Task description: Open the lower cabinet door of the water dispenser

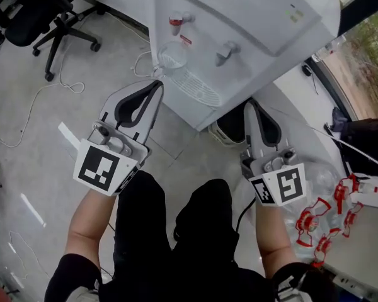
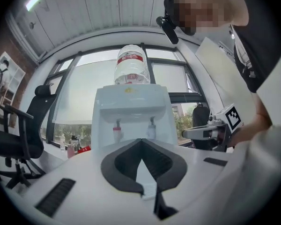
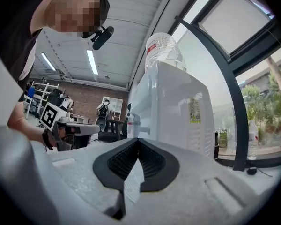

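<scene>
So, the left hand-held gripper (image 1: 154,88) has its black-padded jaws pinched right together with nothing between them. The right hand-held gripper (image 1: 250,106) is the same, closed tight and empty. Both point at the front of the tall white plastic water dispenser (image 1: 252,17), left one just short of the round white drip grille (image 1: 195,83), right one off toward the dispenser's right corner. Neither touches it.

The dispenser stands on the grey tiled floor (image 1: 113,61) along the edge by the window, with a red-capped tap (image 1: 176,21) and a pale grey tap (image 1: 225,50) on the front and a clear water bottle with a red label (image 2: 129,69) on top. A black office chair (image 1: 44,11) sits well off to the left.

The lower cabinet door itself isn't visible. From the head view the top overhangs it, and each gripper view is blocked by its own body below the taps.

I'd call this the approach, door not touched yet. Next move probably needs a gripper going lower, under the drip grille, finding the door's edge or handle, then spreading the jaws to grab it or hooking it and swinging it outward.
</scene>
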{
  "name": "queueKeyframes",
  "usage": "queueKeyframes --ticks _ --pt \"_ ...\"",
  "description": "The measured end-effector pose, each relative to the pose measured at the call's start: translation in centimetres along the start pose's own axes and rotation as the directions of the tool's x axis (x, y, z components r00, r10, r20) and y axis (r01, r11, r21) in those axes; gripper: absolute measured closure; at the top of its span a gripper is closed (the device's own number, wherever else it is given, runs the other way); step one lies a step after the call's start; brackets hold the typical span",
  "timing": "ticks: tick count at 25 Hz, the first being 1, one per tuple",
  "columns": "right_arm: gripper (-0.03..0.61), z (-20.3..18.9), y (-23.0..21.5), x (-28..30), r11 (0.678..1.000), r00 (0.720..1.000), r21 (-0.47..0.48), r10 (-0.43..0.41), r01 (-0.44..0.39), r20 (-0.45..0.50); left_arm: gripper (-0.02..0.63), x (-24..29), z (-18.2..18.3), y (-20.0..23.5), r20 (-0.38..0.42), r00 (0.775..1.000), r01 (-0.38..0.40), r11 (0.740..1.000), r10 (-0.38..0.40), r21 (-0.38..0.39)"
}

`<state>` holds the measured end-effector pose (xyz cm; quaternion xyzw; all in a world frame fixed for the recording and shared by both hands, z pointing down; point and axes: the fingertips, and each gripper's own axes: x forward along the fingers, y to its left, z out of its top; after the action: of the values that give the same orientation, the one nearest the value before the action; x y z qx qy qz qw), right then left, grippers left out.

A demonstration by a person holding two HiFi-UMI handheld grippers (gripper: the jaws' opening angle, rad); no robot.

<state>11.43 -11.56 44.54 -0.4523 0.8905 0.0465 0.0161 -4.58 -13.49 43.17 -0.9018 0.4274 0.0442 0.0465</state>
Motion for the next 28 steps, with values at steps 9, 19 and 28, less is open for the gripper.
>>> queueKeyframes --ticks 9,19,28 --pt "0.574 -8.6 0.1 -1.0 0.999 1.0 -0.035 -0.003 0.004 0.017 0.606 -1.0 -8.5 -0.6 -0.025 1.0 0.012 1.0 -0.011 0.029" --pt "0.574 -13.8 0.6 -2.3 0.999 0.996 0.009 -0.039 0.04 -0.074 0.606 -2.8 -10.7 0.3 -0.04 0.999 -0.028 1.0 0.029 0.011" --pt "0.568 -17.3 0.3 -2.6 0.998 0.984 0.029 -0.051 0.057 -0.171 0.606 -3.3 -12.9 0.9 -0.051 0.997 -0.05 0.999 0.05 -0.002"
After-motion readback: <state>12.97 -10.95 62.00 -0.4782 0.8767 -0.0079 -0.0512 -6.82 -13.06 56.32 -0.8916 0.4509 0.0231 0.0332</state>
